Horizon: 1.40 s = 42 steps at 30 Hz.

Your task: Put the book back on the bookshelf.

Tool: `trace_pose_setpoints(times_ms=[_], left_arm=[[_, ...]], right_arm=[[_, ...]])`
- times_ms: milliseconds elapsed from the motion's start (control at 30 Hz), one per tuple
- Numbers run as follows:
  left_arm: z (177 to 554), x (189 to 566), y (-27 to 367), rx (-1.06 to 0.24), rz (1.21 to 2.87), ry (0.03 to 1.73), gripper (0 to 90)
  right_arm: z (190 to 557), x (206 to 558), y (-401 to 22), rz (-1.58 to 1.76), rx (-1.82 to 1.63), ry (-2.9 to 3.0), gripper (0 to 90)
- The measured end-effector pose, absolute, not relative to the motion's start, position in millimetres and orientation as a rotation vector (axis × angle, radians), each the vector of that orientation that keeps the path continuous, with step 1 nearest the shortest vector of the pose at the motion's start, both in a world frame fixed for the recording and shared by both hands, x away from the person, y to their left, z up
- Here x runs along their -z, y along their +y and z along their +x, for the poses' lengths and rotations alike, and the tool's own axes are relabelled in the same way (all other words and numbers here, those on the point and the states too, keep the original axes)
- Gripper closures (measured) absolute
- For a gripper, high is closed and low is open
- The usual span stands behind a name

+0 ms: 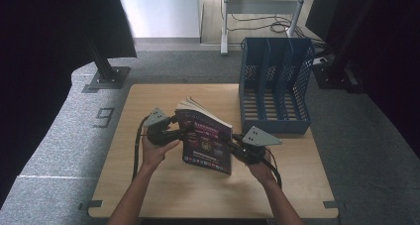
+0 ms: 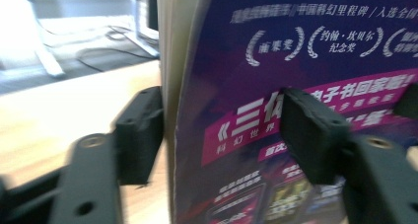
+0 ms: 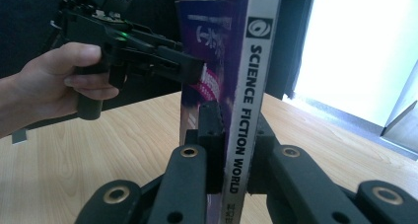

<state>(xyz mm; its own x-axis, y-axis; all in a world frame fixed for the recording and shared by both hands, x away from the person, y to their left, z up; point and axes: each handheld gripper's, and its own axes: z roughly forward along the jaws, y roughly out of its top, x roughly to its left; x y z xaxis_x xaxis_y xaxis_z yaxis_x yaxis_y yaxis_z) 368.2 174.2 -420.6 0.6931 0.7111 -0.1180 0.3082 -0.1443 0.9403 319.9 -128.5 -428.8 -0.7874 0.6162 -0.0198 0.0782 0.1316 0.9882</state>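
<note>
The right hand-held gripper (image 3: 231, 150) clamps the spine, lettered "SCIENCE FICTION WORLD", of an upright purple paperback magazine (image 1: 207, 140) on the wooden worktop (image 1: 148, 185). The left hand-held gripper (image 2: 222, 130) straddles its fore-edge, jaws loose. A blue mesh file rack (image 1: 275, 84) stands beyond the right hand-held gripper.

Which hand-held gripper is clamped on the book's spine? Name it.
The right hand-held gripper: its jaws squeeze the spine of the book, while the left hand-held gripper straddles the page edge.
</note>
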Motion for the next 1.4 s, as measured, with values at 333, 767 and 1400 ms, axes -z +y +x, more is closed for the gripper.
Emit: trace_pose_setpoints(times_ms=[333, 767, 1400], left_arm=[[368.6, 419.4, 180.9, -0.448, 1.677, 0.855, 52.7], [364.7, 418.5, 181.9, -0.413, 1.656, 0.811, 42.7], [377.1, 420.7, 179.2, -0.379, 1.672, 0.772, 26.5]], right_arm=[[321.6, 420.4, -120.5, 0.63, -1.658, 1.975, 81.0], [320.2, 425.5, -126.4, 0.595, -1.666, 1.982, 80.7], [321.3, 423.6, -126.8, 0.566, -1.669, 1.997, 80.8]])
